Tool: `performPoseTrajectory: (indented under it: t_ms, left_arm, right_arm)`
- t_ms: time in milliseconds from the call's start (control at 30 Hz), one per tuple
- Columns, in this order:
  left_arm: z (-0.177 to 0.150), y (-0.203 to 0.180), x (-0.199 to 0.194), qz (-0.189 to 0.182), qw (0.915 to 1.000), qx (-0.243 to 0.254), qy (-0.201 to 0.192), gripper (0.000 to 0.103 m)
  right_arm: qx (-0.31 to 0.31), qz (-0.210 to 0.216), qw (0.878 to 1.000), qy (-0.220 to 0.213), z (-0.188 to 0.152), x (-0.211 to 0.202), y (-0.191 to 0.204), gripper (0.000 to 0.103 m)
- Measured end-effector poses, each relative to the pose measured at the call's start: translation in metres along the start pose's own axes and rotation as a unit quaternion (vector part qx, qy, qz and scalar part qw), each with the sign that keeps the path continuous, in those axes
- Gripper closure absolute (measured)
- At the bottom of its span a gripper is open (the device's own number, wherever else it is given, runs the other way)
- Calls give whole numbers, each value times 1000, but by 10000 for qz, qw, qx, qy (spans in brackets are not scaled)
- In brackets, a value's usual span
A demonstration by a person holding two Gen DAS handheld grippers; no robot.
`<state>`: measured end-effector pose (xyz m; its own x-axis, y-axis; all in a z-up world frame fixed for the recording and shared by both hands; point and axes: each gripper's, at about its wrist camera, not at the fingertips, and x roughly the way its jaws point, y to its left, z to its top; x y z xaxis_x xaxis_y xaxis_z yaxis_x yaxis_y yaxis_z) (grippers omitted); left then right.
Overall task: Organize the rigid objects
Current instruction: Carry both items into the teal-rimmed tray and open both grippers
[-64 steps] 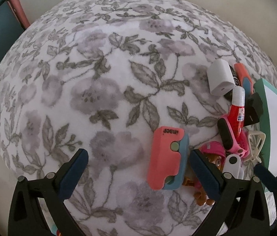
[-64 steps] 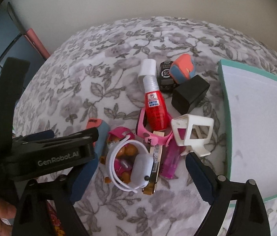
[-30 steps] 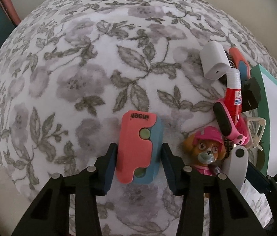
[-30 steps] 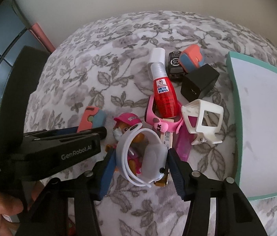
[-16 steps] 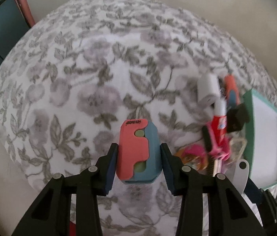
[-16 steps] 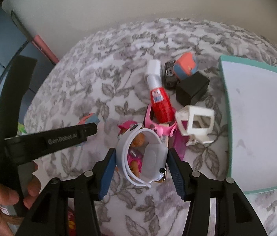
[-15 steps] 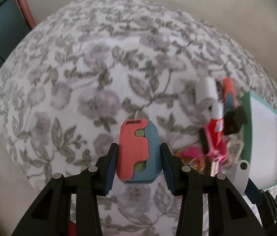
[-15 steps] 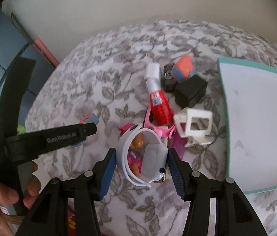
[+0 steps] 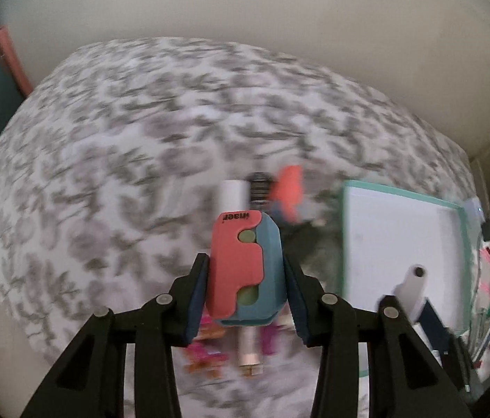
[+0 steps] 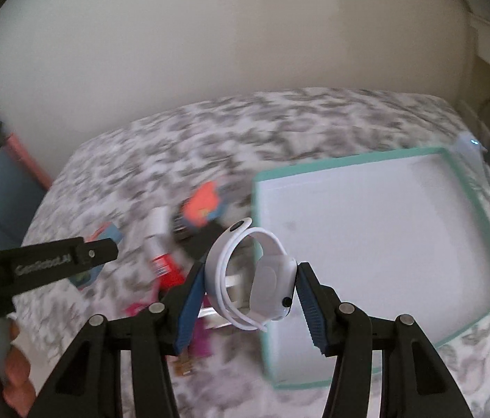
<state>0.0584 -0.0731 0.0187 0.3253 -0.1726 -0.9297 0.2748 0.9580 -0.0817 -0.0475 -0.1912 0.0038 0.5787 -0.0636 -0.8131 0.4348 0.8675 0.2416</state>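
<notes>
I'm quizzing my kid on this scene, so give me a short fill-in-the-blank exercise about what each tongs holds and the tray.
1. The left tongs are shut on a coral and ___ clip.
2. The right tongs hold a ___ watch.
3. The tray has a ___ rim.

Missing words: blue; white; teal

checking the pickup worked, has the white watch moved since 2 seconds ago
Yes. The white watch, then lying in the pile on the floral cloth, is now lifted in the right gripper, nearer the teal tray.

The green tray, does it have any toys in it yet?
Empty: the green tray shows only bare white floor. The white watch hangs above its edge.
</notes>
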Motion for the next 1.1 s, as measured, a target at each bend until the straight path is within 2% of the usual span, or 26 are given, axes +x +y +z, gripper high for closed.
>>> performPoseTrajectory:
  t_ms: [233, 433, 533, 633, 733, 1100]
  left_arm:
    - [2, -75, 21, -408, 9975, 569, 51, 59]
    - [3, -109, 37, -639, 9948, 790, 87, 59]
    - [-1, -120, 47, -729, 9930, 924, 101, 59]
    - [-3, -127, 61, -777, 9917, 999, 229, 59]
    - [-6, -131, 64, -799, 9903, 1126, 173, 59]
    - [-20, -125, 81, -880, 9894, 1083, 396, 59]
  right_arm:
    - [943, -595, 9936, 189, 12, 17, -67, 47]
    - [1563, -1127, 9808, 293, 13, 23, -116, 47]
    - [1613, -1487, 9754, 202, 20, 24, -129, 47]
    - [1597, -1724, 9719, 88, 24, 23, -138, 47]
    - [1607, -1924, 9680, 82, 23, 23, -146, 47]
    - [1440, -2024, 9685, 201, 18, 30, -144, 47]
